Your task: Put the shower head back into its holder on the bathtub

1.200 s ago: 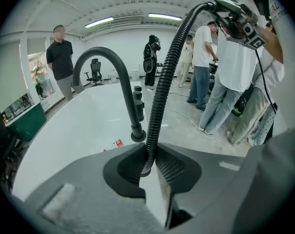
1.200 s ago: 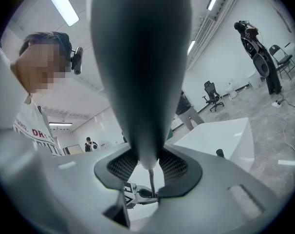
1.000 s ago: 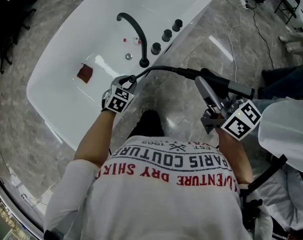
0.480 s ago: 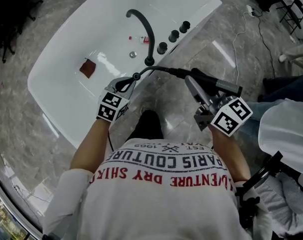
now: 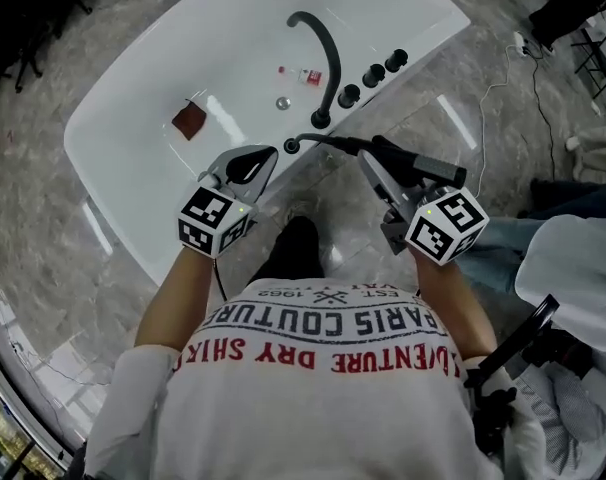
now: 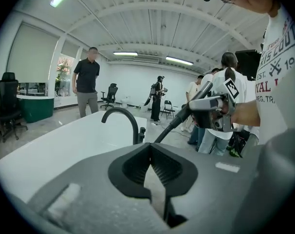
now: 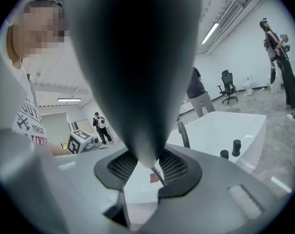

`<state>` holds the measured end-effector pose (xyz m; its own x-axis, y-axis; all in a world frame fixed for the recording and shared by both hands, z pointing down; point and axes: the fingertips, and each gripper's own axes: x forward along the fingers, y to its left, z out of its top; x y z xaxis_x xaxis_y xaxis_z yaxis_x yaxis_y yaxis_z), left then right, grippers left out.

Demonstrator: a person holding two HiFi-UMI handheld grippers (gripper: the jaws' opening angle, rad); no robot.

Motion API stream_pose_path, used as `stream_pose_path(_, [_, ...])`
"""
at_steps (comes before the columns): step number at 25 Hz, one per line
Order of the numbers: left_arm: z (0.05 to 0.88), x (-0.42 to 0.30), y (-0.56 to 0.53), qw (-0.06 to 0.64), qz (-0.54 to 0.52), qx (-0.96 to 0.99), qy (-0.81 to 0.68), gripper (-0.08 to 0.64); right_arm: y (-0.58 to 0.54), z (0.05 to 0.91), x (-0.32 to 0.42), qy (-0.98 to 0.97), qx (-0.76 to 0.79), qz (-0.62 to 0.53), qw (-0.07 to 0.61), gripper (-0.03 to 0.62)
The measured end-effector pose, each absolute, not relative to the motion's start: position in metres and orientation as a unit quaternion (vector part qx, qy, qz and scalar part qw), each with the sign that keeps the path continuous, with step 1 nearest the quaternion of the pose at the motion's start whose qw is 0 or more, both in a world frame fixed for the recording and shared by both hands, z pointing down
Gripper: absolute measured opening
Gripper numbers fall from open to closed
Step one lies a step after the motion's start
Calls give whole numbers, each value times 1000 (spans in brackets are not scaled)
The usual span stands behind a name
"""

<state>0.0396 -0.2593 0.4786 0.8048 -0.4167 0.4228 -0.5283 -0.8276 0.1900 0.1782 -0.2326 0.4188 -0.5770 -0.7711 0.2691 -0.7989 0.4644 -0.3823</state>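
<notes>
Right gripper (image 5: 383, 173) jaws pinch the shower head (image 5: 423, 166). Its long axis lies across them, over the floor, just right of the bathtub (image 5: 433, 40) rim. Left gripper (image 5: 253, 158) jaws have just closed together, empty, nearer that rim.

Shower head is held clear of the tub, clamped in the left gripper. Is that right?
No. The right gripper clamps the shower head, as the right gripper view shows. The left gripper is shut on nothing. The head is indeed held clear of the tub.
</notes>
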Motion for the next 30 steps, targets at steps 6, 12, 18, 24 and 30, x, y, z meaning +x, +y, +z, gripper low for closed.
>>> stream_pose_path(6, [474,17,-257,153,176,933,-274,3,-242,446,154,-861,445,236,71,137])
stream_pose_path(12, [483,2,-252,167,175,926,-290,3,-253,479,138,-862,437,230,116,137])
stream_pose_path(18, [487,-8,-247,176,171,922,-300,3,-263,513,120,-863,425,217,165,137])
stream_pose_path(24, [496,-23,-251,189,173,916,-309,3,-280,557,105,-857,418,227,199,137])
stream_pose_path(30, [499,-28,-262,191,169,916,-311,3,-293,604,97,-848,411,228,246,137])
